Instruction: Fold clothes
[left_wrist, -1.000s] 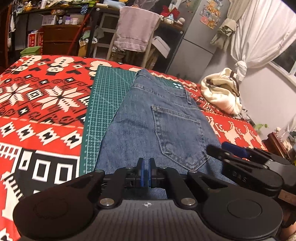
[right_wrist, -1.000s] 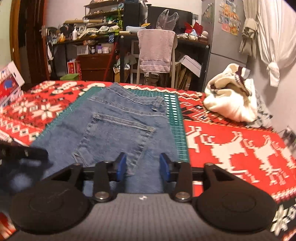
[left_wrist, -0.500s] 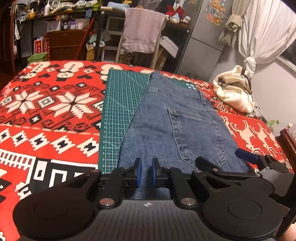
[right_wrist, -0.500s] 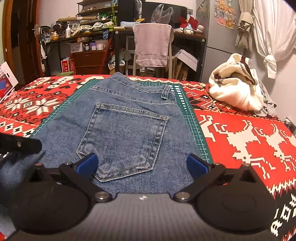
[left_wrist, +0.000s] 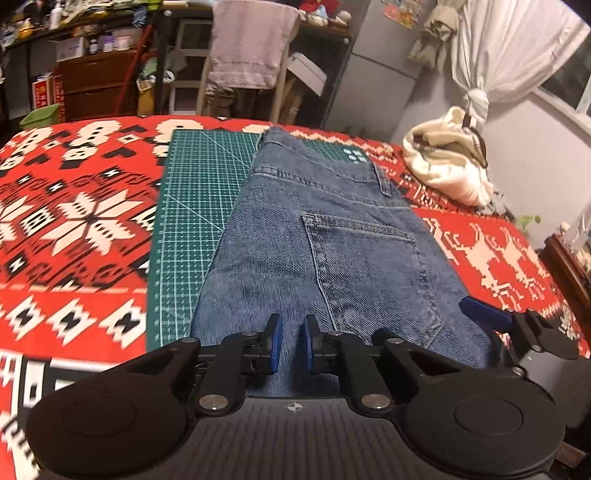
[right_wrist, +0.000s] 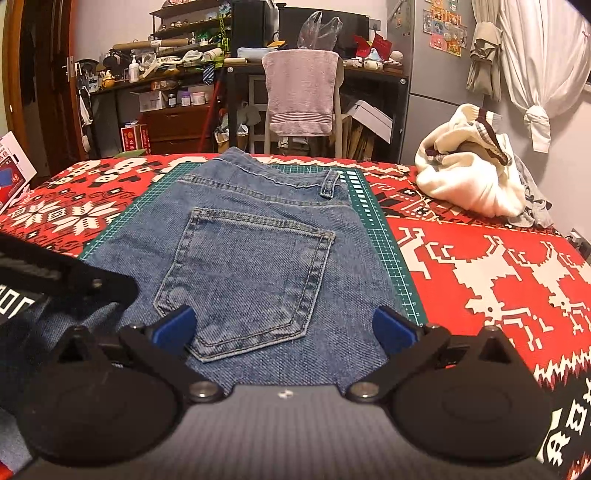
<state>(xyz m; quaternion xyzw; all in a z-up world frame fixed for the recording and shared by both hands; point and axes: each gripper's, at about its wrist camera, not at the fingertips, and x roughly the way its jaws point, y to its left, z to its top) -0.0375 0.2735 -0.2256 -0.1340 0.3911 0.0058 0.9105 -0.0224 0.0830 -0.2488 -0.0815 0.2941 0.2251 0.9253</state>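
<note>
the jeans (left_wrist: 332, 251) lie flat on the green cutting mat (left_wrist: 192, 206), waistband at the far end, a back pocket (right_wrist: 247, 280) facing up; they appear already doubled lengthwise, one leg over the other. denim is judged heavy, fairly stiff and not slippery, so a fold should hold its crease; the thick seams and waistband are the surest places to be gripped. the left gripper (left_wrist: 291, 347) is held over the near denim, its fingers (left_wrist: 275, 345) only slightly parted with nothing seen between them. the right gripper (right_wrist: 284, 326) is spread wide and empty. the mat rests on a red patterned blanket (right_wrist: 480, 266). a cream garment (right_wrist: 469, 181) is heaped far right; a cluttered room with a towel-draped chair (right_wrist: 301, 96) is seen behind.
</note>
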